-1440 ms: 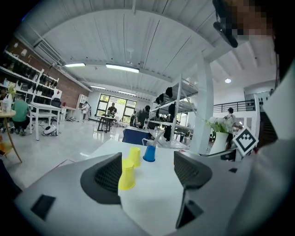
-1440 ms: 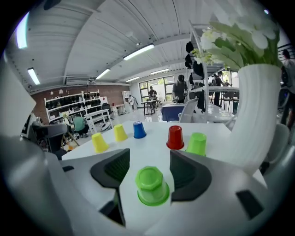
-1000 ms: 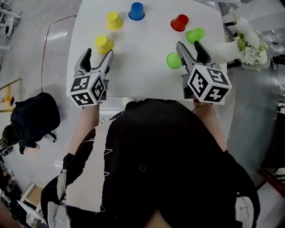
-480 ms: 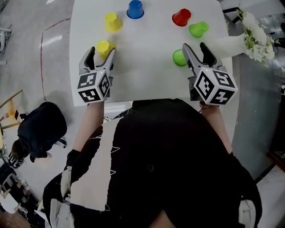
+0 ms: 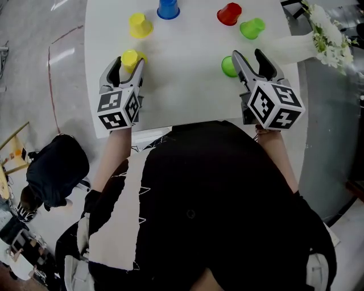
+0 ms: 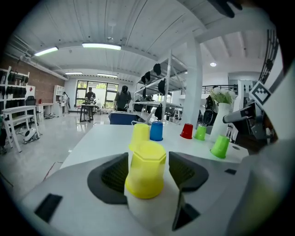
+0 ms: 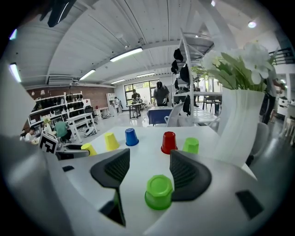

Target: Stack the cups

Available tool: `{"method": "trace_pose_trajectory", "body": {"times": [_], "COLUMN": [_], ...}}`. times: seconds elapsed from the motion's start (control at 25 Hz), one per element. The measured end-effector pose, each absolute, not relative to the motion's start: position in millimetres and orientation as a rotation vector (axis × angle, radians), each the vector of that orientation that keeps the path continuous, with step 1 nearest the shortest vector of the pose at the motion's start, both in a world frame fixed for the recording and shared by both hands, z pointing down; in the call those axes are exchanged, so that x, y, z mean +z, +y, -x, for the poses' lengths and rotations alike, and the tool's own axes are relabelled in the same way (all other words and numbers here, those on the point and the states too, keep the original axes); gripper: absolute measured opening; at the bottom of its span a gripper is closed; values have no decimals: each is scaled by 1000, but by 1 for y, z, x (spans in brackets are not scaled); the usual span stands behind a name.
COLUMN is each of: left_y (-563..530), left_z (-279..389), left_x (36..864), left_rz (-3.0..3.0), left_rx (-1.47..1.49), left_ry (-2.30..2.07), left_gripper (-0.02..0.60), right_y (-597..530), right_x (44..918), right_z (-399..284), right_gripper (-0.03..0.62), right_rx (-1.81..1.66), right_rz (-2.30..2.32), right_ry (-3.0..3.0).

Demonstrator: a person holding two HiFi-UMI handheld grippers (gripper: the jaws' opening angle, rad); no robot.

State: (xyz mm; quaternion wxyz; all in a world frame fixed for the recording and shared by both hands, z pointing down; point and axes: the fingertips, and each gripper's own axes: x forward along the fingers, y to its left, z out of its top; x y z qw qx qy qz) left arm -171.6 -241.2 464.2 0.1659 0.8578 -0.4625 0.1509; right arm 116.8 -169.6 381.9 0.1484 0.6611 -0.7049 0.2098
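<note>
Several upturned cups stand on the white table (image 5: 182, 91). The near yellow cup (image 5: 129, 57) (image 6: 145, 169) stands between the jaws of my left gripper (image 5: 128, 63) (image 6: 148, 171). Those jaws have just been closing around it, and a thin gap still shows at the right pad. My right gripper (image 5: 248, 55) (image 7: 148, 173) is open over the near green cup (image 5: 228, 66) (image 7: 159, 191), which sits low by the right pad, untouched. Farther back stand a second yellow cup (image 5: 139, 25), a blue cup (image 5: 168, 8), a red cup (image 5: 229, 13) and a second green cup (image 5: 252, 28).
A white vase of white flowers (image 5: 296, 48) (image 7: 235, 129) stands at the table's right edge, close to my right gripper. The table's near edge lies just behind both grippers. A person in dark clothes (image 5: 54, 173) crouches on the floor at the left.
My left gripper has moved forward so that the near yellow cup now stands between its jaws, which have narrowed. The right gripper has stayed beside the near green cup.
</note>
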Motion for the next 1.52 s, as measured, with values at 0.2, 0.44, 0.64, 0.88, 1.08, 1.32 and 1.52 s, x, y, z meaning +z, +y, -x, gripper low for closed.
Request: {"method": "trace_pose_trajectory", "body": {"times": [0.2, 0.44, 0.64, 0.88, 1.08, 1.32, 1.52], "left_y": [-241, -236, -223, -205, -196, -186, -184], "left_z": [171, 165, 140, 101, 84, 49, 18], "left_x": [464, 459, 449, 440, 438, 438, 441], "left_rz": [-2455, -2470, -2509, -2555, -2557, -2580, -2599], "left_rx": [413, 391, 358, 356, 360, 371, 382], "left_ry": [-1306, -1291, -1223, -1142, -1132, -1074, -1025], "left_gripper": [250, 239, 236, 236, 235, 235, 233], "right_y": [-166, -161, -159, -151, -146, -141, -133], "right_x": [381, 380, 381, 382, 382, 385, 387], "right_z": [-116, -121, -128, -141, -154, -171, -189], "right_gripper": [275, 275, 275, 275, 274, 273, 274], "right_rx": [603, 608, 617, 632, 649, 667, 680], "right_rz": [-1911, -1926, -1938, -1926, -1921, -1917, -1932], "right_ry": [-2019, -2023, -2036, -2046, -2053, -2054, -2032]}}
